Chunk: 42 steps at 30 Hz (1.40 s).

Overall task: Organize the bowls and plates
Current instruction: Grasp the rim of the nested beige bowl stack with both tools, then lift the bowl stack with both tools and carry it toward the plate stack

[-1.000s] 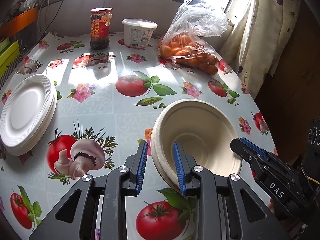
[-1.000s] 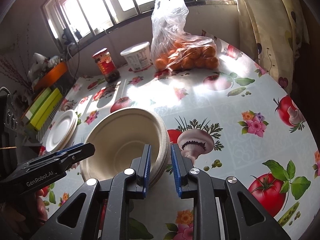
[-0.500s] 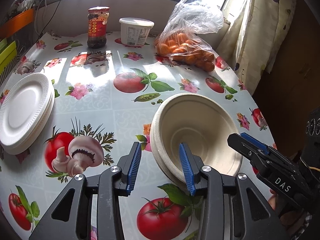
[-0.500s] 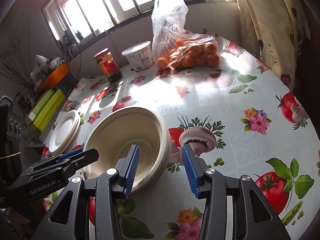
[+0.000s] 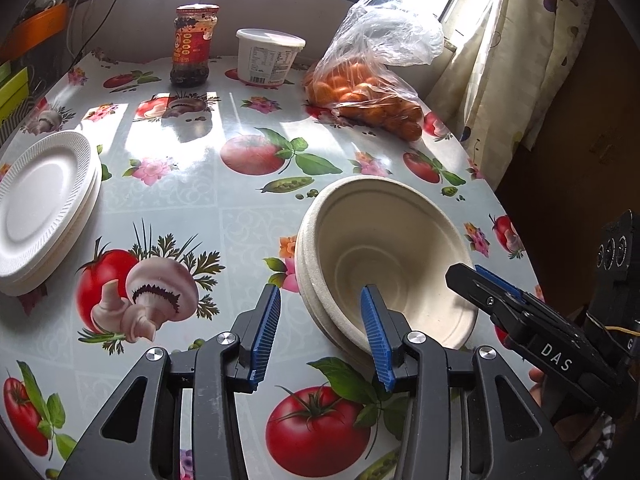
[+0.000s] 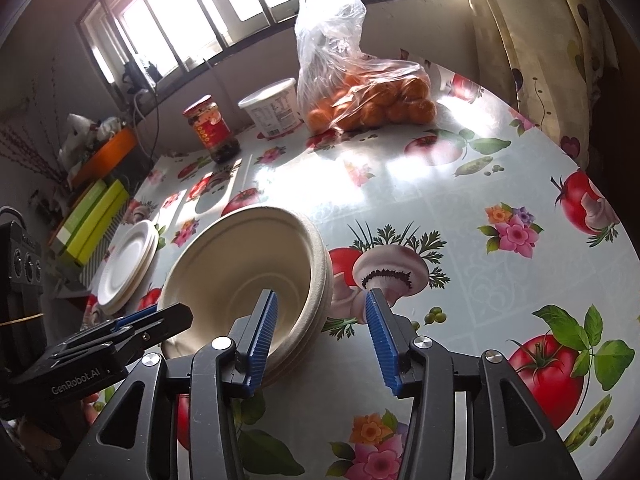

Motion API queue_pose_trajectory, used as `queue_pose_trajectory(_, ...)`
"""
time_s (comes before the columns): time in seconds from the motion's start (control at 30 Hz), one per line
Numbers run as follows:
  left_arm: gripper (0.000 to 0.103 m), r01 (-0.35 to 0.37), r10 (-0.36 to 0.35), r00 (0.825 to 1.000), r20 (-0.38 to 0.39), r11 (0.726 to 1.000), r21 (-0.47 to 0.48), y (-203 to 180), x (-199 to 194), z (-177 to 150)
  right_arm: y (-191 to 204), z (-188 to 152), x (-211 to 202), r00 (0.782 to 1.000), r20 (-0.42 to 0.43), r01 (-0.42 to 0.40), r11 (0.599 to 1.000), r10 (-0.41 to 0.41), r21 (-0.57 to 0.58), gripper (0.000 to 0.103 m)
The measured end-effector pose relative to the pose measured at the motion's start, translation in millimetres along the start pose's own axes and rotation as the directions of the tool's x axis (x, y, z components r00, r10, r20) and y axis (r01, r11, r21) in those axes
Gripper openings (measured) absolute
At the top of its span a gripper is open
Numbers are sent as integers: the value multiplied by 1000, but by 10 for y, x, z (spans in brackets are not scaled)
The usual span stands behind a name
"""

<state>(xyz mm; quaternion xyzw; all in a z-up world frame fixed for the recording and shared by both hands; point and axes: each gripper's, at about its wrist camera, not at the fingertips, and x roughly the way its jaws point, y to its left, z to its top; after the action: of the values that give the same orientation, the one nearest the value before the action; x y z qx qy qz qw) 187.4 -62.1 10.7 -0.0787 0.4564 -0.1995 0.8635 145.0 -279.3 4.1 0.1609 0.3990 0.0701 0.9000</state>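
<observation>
A stack of beige paper bowls [image 5: 384,240] [image 6: 240,264] rests on the vegetable-print tablecloth. My left gripper [image 5: 320,300] is open and straddles the stack's near left rim, one blue pad inside the bowl and one outside, neither pressing. On the opposite rim, my right gripper [image 6: 320,300] stands open the same way, its left pad inside the bowl. Each gripper shows in the other's view: the right gripper [image 5: 466,272] and the left gripper [image 6: 172,312]. A stack of white foam plates [image 5: 40,208] [image 6: 124,264] lies at the table's left edge.
At the back stand a red-labelled jar [image 5: 192,44], a white lidded tub [image 5: 268,56] and a plastic bag of oranges [image 5: 368,92]. A curtain [image 5: 520,60] hangs past the table's right edge. Green boxes [image 6: 88,220] sit beyond the plates.
Both grippers' jaws have spread apart and let go of the bowl stack's rim. The stack now rests on the table; neither hand has shifted much.
</observation>
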Motion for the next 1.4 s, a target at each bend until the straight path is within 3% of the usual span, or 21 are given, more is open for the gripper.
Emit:
queue_pose_trajectory(0.3,43,57,-57,998,-2,998,-29,48,2,-26,-32,-24,-5,1000,-3,-29,1000,30,11,47)
queue_pose_trajectory(0.77,43,51,-52,999,-10,998,-42,39,49,-16,-27,-28,26,999,-15,-43,999,43,21,46)
queue_pose_trajectory(1.13,43,44,-45,999,-15,998,-36,5,50,-25,10,-36,32,999,-18,-48,999,48,4,31)
queue_pose_trajectory(1.4,35,43,-44,999,-17,999,-33,0,59,-27,10,-37,28,999,-18,-48,999,48,2,27)
